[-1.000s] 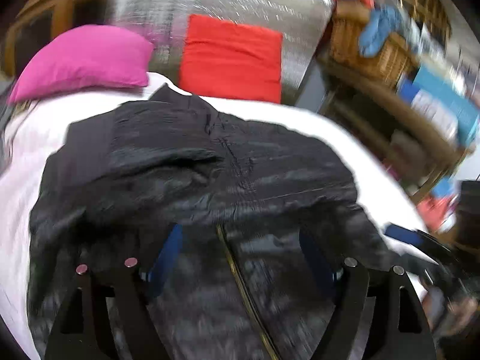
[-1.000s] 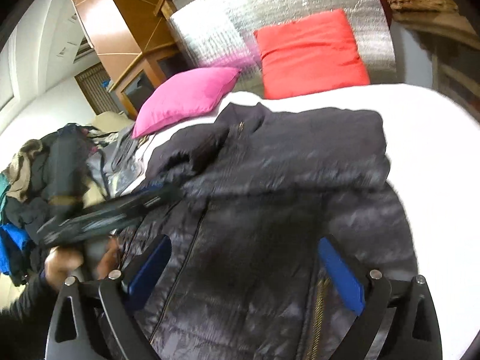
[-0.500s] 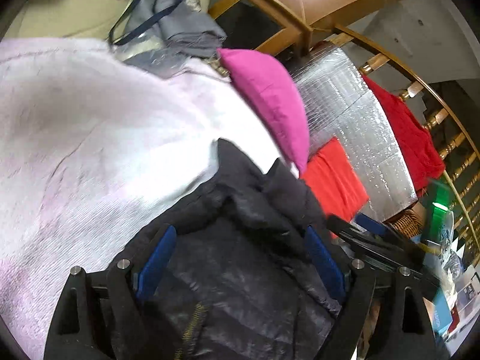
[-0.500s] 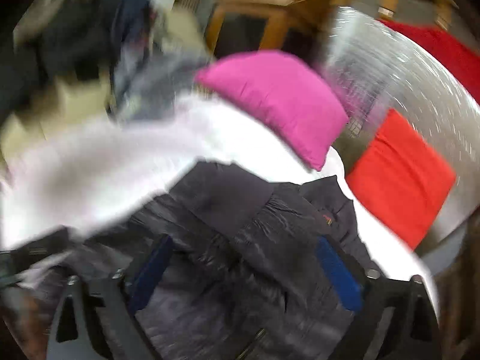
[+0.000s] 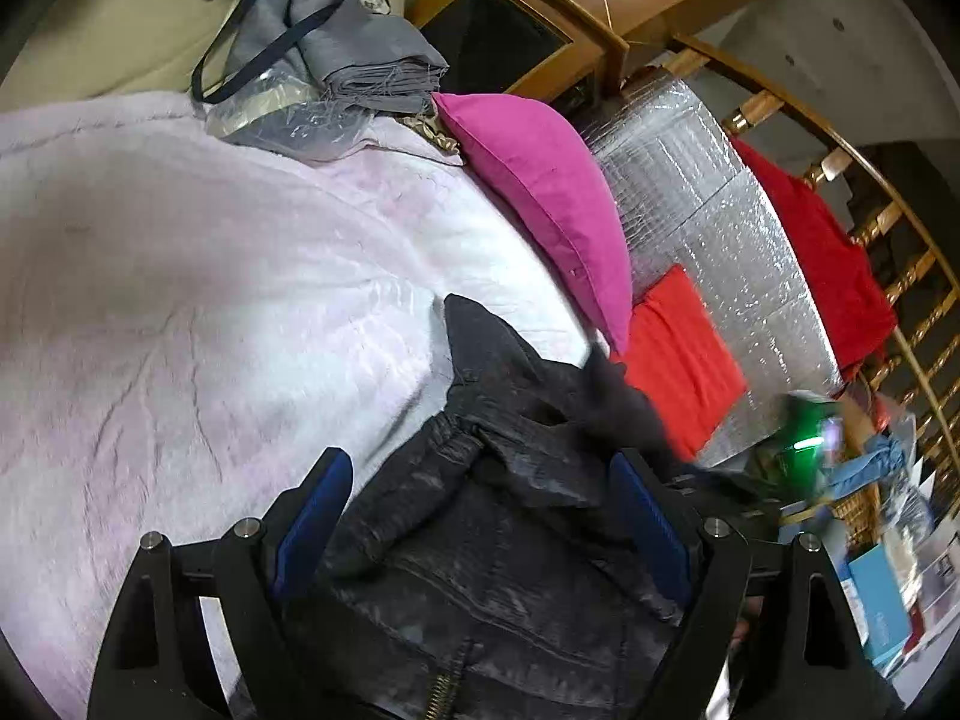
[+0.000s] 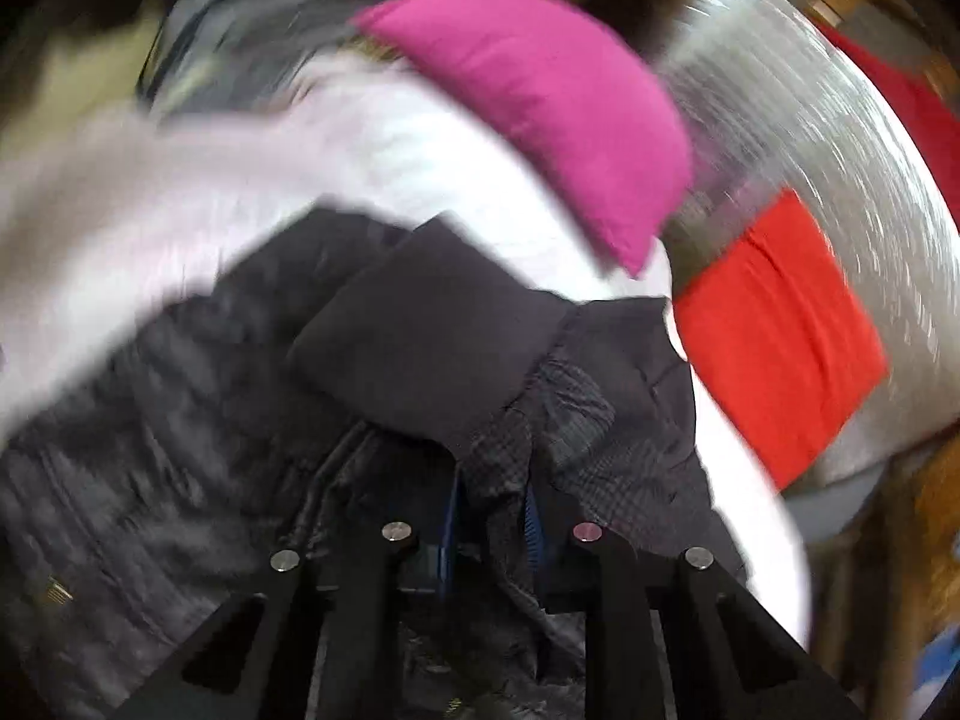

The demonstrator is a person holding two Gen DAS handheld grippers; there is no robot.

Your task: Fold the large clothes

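The jacket (image 5: 498, 552) was spread on the bed (image 5: 180, 324), collar end toward the head edge, just short of the pink pillow (image 5: 540, 204) and red cushion (image 5: 678, 360). A sleeve with an elastic cuff was lying across the chest, zip seen at the near edge.

The right gripper (image 6: 489, 516) was closing, its blue pads drawn nearly together with a fold of jacket lining pinched between them near the collar. The left gripper (image 5: 480, 534) was spread wide over the cuff area, fabric lying between the fingers but nothing clamped.

Risks, as judged:
- Only a thin layer may have been caught by the right gripper; slick shell fabric could be pulled free once lifted.
- Only one side gripped; if the lift was begun before the left side was closed, the jacket would be dragged crooked and the sleeve flopped out.
- The puffy fill could make a fold spring open.
- The collar could be shoved into the pillow, with the bed edge near on the right.

The right view was blurred, so the exact grip depth could not be told.
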